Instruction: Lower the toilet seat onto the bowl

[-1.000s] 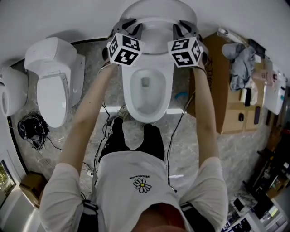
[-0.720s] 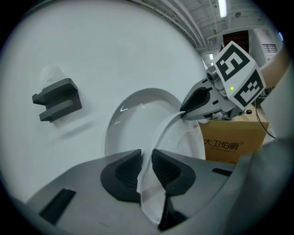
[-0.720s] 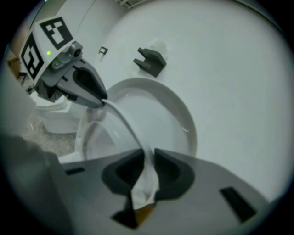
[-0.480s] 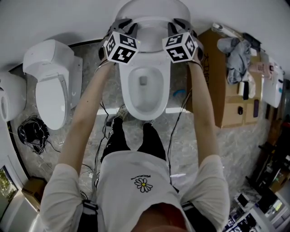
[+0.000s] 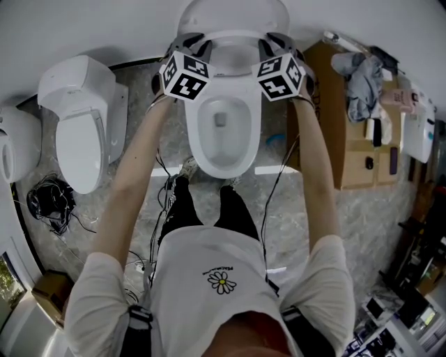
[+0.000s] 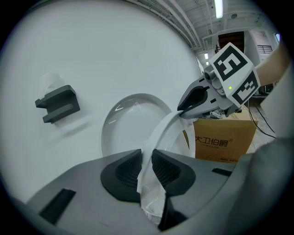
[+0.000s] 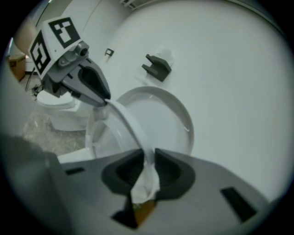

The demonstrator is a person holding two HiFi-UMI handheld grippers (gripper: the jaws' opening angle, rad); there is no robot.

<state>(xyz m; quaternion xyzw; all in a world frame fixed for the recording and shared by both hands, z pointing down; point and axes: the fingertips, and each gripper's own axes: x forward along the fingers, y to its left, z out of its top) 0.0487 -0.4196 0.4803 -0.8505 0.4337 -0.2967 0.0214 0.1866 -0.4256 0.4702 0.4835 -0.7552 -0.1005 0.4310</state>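
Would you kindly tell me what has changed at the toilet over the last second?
The left gripper and right gripper have drawn the toilet seat slightly forward, away from the upright lid; the left jaws have just been closing a little on its rim. Both still clamp the seat's sides, the seat is not yet on the bowl, and the lid stays up.

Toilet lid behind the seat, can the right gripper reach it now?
Probably not: the right gripper is shut on the toilet seat, which stands before the toilet lid; it must let go first.
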